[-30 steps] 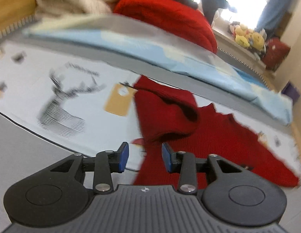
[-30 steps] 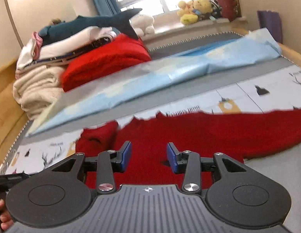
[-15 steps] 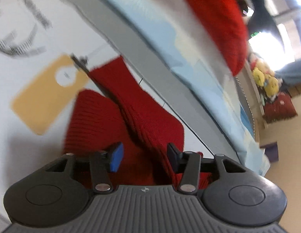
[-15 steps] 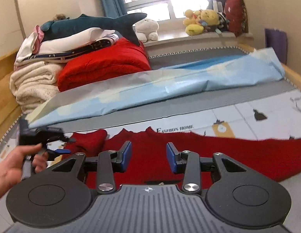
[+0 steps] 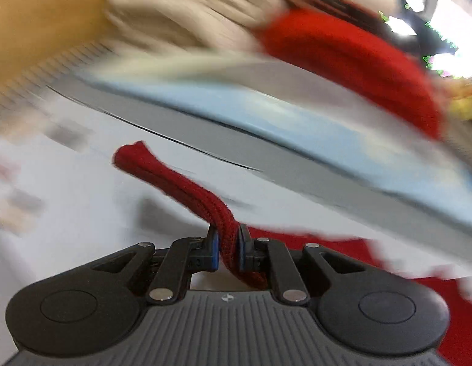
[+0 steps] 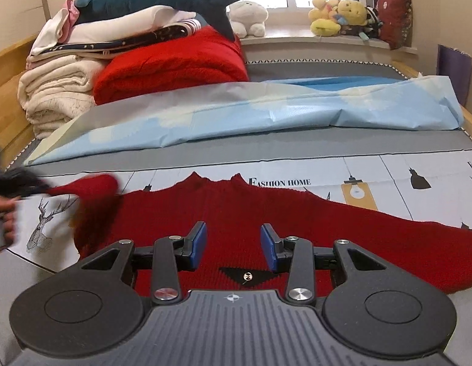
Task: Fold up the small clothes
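Your left claw (image 5: 227,248) is clenched on the sleeve (image 5: 175,180) of the red sweater (image 6: 236,213); its jaws have just been closing, and the knit is bunched tight between the blue pads, with the cuff sticking up and away to the left. In the right wrist view your left hand (image 6: 4,222) shows blurred at the left edge, the sleeve stretched from it back to the sweater's shoulder. Your right claw (image 6: 232,245) is released, jaws standing partly apart with nothing between them, tilted down over the sweater's chest above a small black patch (image 6: 246,276). The sweater lies flat on the printed sheet (image 6: 388,177) on the bed, collar toward the far side, its other sleeve spread out to the right. Beyond it a light blue sheet (image 6: 266,113) lies crumpled across the bed. Behind that sit a folded red blanket (image 6: 175,64), cream blankets (image 6: 56,91) and a toy shark (image 6: 150,0) on top of the pile. Soft toys (image 6: 339,15) line the windowsill.
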